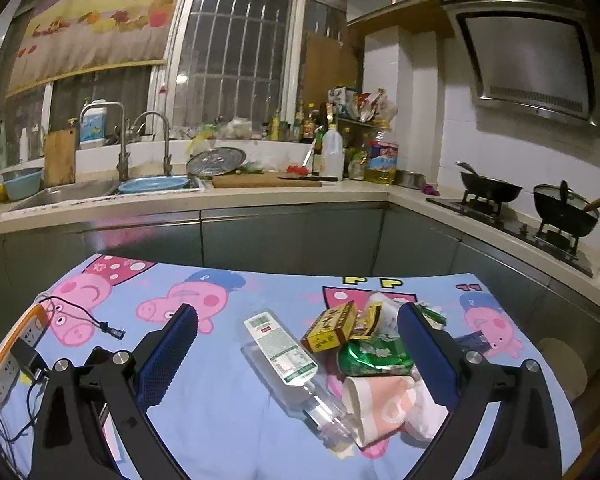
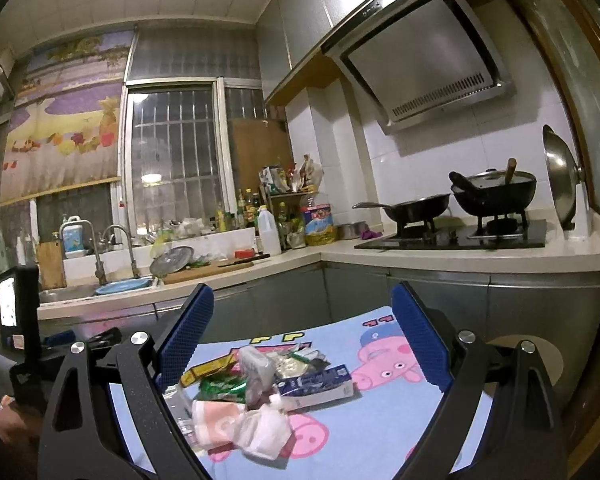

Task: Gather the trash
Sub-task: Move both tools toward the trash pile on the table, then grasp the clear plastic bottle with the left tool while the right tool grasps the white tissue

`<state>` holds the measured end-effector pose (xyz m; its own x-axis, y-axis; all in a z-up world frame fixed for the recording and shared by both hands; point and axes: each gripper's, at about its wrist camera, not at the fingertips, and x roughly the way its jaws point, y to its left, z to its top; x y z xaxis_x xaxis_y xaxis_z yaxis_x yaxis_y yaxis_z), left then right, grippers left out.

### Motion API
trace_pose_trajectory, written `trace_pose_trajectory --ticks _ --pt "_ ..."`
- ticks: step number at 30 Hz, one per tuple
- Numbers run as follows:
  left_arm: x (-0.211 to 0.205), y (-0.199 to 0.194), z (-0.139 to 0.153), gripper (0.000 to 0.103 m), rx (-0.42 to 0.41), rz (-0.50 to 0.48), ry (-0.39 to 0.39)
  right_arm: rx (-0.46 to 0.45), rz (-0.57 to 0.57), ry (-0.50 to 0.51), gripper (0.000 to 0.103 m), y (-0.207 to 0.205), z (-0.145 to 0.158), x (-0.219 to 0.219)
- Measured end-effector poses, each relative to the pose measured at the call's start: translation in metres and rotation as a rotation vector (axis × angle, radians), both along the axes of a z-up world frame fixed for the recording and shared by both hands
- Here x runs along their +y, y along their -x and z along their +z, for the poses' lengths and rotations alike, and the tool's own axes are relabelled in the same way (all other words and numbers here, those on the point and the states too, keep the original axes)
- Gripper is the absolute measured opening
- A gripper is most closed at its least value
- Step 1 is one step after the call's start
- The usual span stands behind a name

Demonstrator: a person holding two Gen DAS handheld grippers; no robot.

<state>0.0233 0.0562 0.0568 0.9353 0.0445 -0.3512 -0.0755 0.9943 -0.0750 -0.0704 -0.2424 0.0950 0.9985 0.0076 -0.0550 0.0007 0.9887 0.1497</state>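
Two grippers — left gripper (image 1: 298, 354), right gripper (image 2: 302, 340) — jaws spread wide, empty, hovering above trash pile (image 2: 260, 384), presumably for first pick.

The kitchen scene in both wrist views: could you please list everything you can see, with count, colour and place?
plastic bottle: one, clear with white-green label, lying on the cloth, left of the pile
yellow box: one, yellow-red, top of the pile
green wrapper: one, green, middle of the pile
paper cup: one, pink-white, on its side at the near end
blue carton: one, blue-white, right side of the pile
cartoon cloth: one, light blue with pink pigs, covering the table
power strip: one, white-orange, cloth's left edge
pans: two, black, on the stove
cutting board: one, wooden, on the counter
left gripper: open, over the pile
right gripper: open, over the pile
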Motion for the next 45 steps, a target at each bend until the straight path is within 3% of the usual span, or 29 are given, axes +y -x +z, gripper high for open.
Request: trace_pose_trajectory --ticks 13,20,28,35,38,43,44,45 --pt "0.005 -0.042 -0.009 0.099 0.026 0.066 -0.058 0.071 -0.014 -0.034 0.089 -0.045 -0.021 -0.019" --pt "0.008 -0.061 -0.018 0.099 0.075 0.076 -0.061 0.121 0.014 -0.03 0.078 -0.061 -0.031 -0.022" --pt "0.024 -0.084 -0.041 0.098 0.239 0.046 0.063 0.19 0.044 -0.02 0.072 -0.075 -0.049 -0.018" --pt "0.021 -0.108 -0.086 0.098 0.39 0.088 0.097 0.325 0.099 -0.039 0.072 -0.09 -0.088 -0.002" --pt "0.019 -0.113 -0.101 0.098 0.431 0.1 0.11 0.424 0.145 -0.053 0.072 -0.099 -0.112 0.006" --pt "-0.002 -0.118 -0.121 0.098 0.477 0.054 0.076 0.608 0.249 -0.164 0.072 -0.128 -0.153 0.012" --pt "-0.004 -0.118 -0.124 0.096 0.483 0.048 0.056 0.642 0.272 -0.193 0.072 -0.133 -0.161 0.013" --pt "-0.005 -0.118 -0.127 0.088 0.49 0.041 0.045 0.668 0.292 -0.217 0.072 -0.138 -0.168 0.014"
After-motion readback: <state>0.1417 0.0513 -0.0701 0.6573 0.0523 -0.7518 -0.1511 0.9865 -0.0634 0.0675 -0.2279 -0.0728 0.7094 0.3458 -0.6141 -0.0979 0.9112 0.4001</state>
